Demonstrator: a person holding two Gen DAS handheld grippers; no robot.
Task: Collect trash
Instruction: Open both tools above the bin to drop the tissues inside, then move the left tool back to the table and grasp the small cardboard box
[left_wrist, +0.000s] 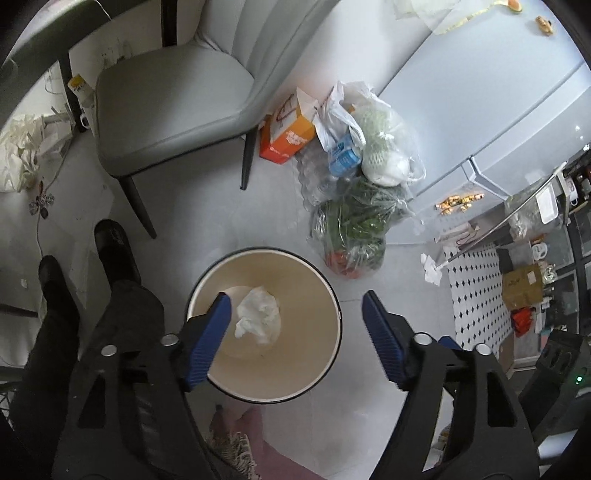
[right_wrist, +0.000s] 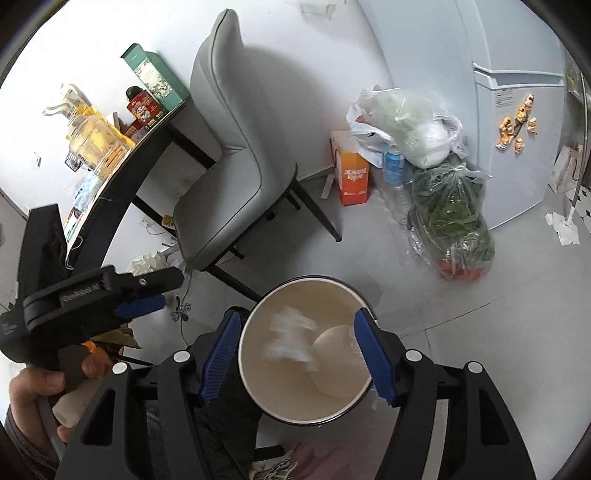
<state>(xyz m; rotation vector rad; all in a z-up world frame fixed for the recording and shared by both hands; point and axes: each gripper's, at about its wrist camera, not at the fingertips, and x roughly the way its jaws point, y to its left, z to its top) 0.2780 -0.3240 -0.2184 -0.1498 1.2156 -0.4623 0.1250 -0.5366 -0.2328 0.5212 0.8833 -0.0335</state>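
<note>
Trash: a crumpled white tissue (left_wrist: 258, 314) lies on the bottom of the bin; in the right wrist view a blurred white scrap (right_wrist: 291, 338) appears inside the bin's mouth, seemingly in mid-fall, too smeared to identify.
Bin: a round cream waste bin (left_wrist: 325, 295) with a dark rim stands on the floor in front of the grey chair (left_wrist: 173, 110), directly under both your tools, so whatever you let go of drops straight in.
Left tongs: your left tongs (left_wrist: 295, 306) are spread wide above the bin with nothing between the blue pads.
Right tongs: your right tongs (right_wrist: 295, 325) are likewise parted over the rim, pads clear of the scrap.
Left hand: your hand (right_wrist: 40, 391) wraps the left tool's handle beside the bin.
Remaining litter: white paper (right_wrist: 563, 225) lies on the floor near the fridge (right_wrist: 517, 147), well apart from the bin; probably your next pickup.
Not trash, probably: bagged greens (left_wrist: 351, 229) and an orange carton (left_wrist: 288, 136) stored by the fridge.
</note>
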